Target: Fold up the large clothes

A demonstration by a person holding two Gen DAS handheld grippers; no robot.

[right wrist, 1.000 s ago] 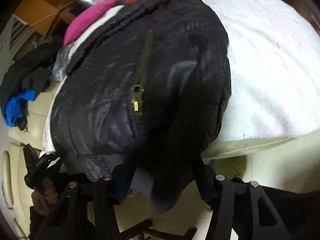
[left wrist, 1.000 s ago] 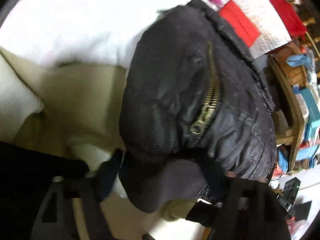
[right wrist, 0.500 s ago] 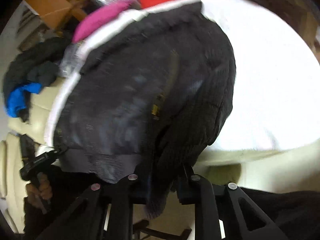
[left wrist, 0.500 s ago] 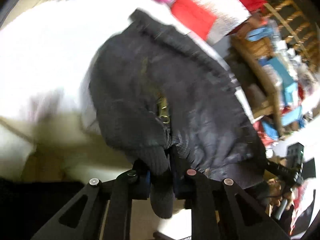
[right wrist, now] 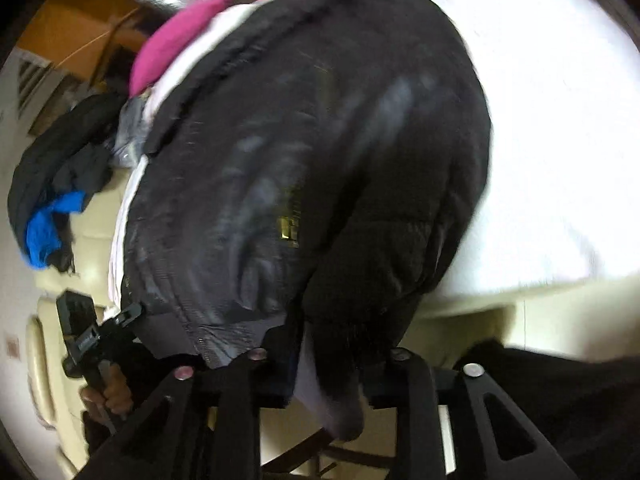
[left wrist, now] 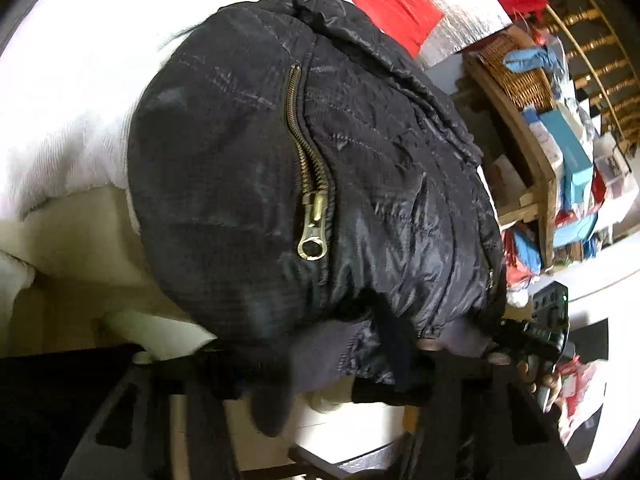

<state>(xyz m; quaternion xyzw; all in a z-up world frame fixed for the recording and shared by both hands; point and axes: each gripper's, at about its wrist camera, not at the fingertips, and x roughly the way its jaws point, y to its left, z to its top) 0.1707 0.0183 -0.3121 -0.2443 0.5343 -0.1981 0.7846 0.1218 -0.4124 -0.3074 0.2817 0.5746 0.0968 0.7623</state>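
One black puffy jacket (left wrist: 360,184) is lying in a heap on one white fuzzy blanket (left wrist: 72,120), and its bottom edge is hanging over the near side. One brass zipper (left wrist: 308,184) is running down the jacket's front, with its pull hanging at the lower end.

The left gripper (left wrist: 320,384) is sitting under the jacket's hanging edge. Its two fingers are standing wide apart, and the cloth is drooping down between them without being pinched.

The right gripper (right wrist: 324,364) is at the same edge from the other side. Its two fingers are closer together with a dark flap of the jacket between them; this view is blurry, so it is probably squeezing the flap, but I cannot tell for sure.

One pink cloth (right wrist: 176,40) and one red cloth (left wrist: 392,4) are lying past the jacket.
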